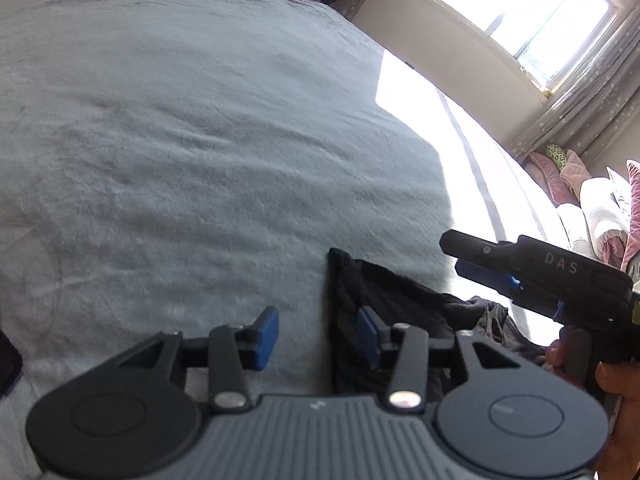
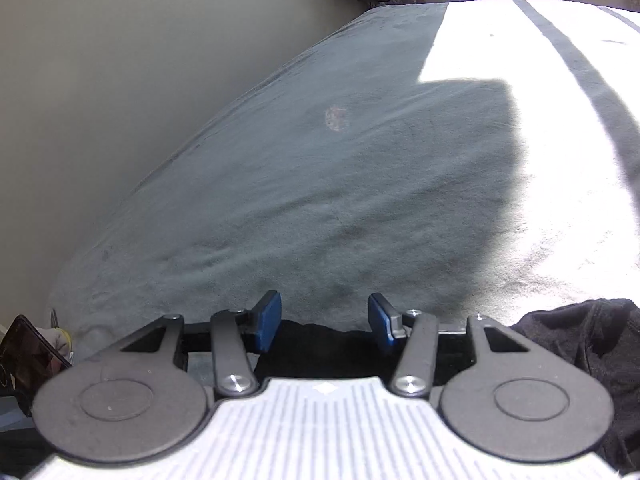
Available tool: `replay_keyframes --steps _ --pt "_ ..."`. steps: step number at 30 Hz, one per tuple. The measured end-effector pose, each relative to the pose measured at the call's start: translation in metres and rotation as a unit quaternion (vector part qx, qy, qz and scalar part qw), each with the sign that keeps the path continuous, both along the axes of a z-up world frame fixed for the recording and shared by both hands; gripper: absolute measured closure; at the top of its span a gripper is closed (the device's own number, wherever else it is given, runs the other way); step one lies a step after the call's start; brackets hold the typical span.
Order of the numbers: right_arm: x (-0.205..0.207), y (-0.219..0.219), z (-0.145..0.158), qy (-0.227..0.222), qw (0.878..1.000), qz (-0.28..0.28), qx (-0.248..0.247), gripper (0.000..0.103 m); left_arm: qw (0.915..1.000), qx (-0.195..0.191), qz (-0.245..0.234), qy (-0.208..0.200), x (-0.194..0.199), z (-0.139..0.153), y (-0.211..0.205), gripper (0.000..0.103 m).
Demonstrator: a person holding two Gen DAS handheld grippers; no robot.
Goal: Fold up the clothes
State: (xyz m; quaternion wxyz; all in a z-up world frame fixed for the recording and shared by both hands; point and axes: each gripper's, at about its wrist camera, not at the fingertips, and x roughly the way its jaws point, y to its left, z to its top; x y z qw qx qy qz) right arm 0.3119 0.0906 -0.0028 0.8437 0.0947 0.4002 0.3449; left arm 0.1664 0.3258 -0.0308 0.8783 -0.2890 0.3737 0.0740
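A black garment [image 1: 400, 300] lies crumpled on the grey-blue blanket [image 1: 180, 140] of a bed. One straight edge of it points away from me. My left gripper [image 1: 318, 336] hovers open over that edge; its right pad [image 1: 368, 334] is above the cloth and its left pad [image 1: 266, 336] above bare blanket, with nothing pinched. My right gripper [image 1: 458, 254] reaches in from the right, above the garment's far side. In the right wrist view the right gripper [image 2: 325, 326] is open, with the black garment [image 2: 580, 340] lying below and to the right of its fingers.
Bright sun falls across the blanket [image 2: 540, 160] on the right side. A window [image 1: 520, 4] with curtains is beyond the bed, and pink and white bedding [image 1: 600, 200] is piled at the right. A plain wall [image 2: 120, 80] borders the bed. A dark flat object [image 2: 28, 356] sits near the left edge.
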Motion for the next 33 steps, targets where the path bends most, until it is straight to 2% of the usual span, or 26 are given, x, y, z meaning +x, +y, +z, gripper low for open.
replay_keyframes --steps 3,5,6,8,9,10,11,12,14,15,16,18,19,20,26,31,33 --pt "0.009 -0.037 0.000 -0.013 0.999 -0.046 -0.015 0.050 0.9998 -0.019 -0.004 0.009 0.034 -0.014 0.005 0.061" --pt "0.013 -0.056 -0.003 -0.027 0.997 -0.065 -0.038 0.050 0.9999 -0.006 -0.007 0.010 0.050 -0.015 0.004 0.062" --pt "0.014 -0.063 -0.006 -0.036 0.996 -0.069 -0.051 0.050 0.9998 0.004 -0.013 0.013 0.058 -0.014 0.003 0.068" --pt "0.015 -0.070 -0.011 -0.055 0.993 -0.070 -0.080 0.050 0.9939 0.074 -0.070 0.042 0.074 -0.010 -0.008 0.075" --pt "0.015 -0.071 -0.014 -0.063 0.991 -0.068 -0.094 0.050 0.9843 0.128 -0.114 0.044 0.078 -0.008 -0.018 0.081" --pt "0.015 -0.071 -0.017 -0.071 0.990 -0.065 -0.108 0.050 0.9750 0.163 -0.146 0.037 0.080 -0.009 -0.024 0.082" --pt "0.015 -0.070 -0.020 -0.078 0.988 -0.062 -0.119 0.050 0.9710 0.174 -0.162 0.025 0.080 -0.012 -0.025 0.082" --pt "0.015 -0.069 -0.024 -0.087 0.986 -0.058 -0.129 0.050 0.9728 0.165 -0.162 0.011 0.077 -0.015 -0.021 0.083" --pt "0.016 -0.064 -0.034 -0.103 0.982 -0.048 -0.152 0.052 0.9815 0.127 -0.141 -0.018 0.069 -0.021 -0.009 0.088" --pt "0.016 -0.061 -0.039 -0.108 0.980 -0.043 -0.161 0.054 0.9851 0.108 -0.130 -0.032 0.065 -0.024 -0.003 0.093" --pt "0.014 -0.057 -0.045 -0.117 0.977 -0.040 -0.173 0.061 0.9855 0.100 -0.132 -0.038 0.066 -0.026 0.000 0.100" --pt "0.006 -0.052 -0.052 -0.145 0.969 -0.039 -0.195 0.077 0.9852 0.102 -0.130 -0.045 0.068 -0.025 -0.002 0.101" --pt "0.002 -0.050 -0.053 -0.157 0.966 -0.044 -0.200 0.090 0.9847 0.110 -0.127 -0.046 0.068 -0.022 -0.005 0.102" --pt "-0.003 -0.049 -0.054 -0.167 0.964 -0.053 -0.201 0.094 0.9841 0.118 -0.124 -0.047 0.068 -0.020 -0.008 0.102" --pt "-0.017 -0.047 -0.056 -0.223 0.942 -0.124 -0.216 0.095 0.9821 0.159 -0.077 -0.066 0.069 -0.009 -0.015 0.102" --pt "-0.008 -0.039 -0.052 -0.245 0.932 -0.130 -0.233 0.095 0.9813 0.172 -0.055 -0.068 0.067 -0.007 -0.011 0.102" --pt "-0.003 -0.033 -0.057 -0.243 0.930 -0.123 -0.248 0.095 0.9788 0.188 -0.051 -0.061 0.069 -0.012 -0.014 0.102"
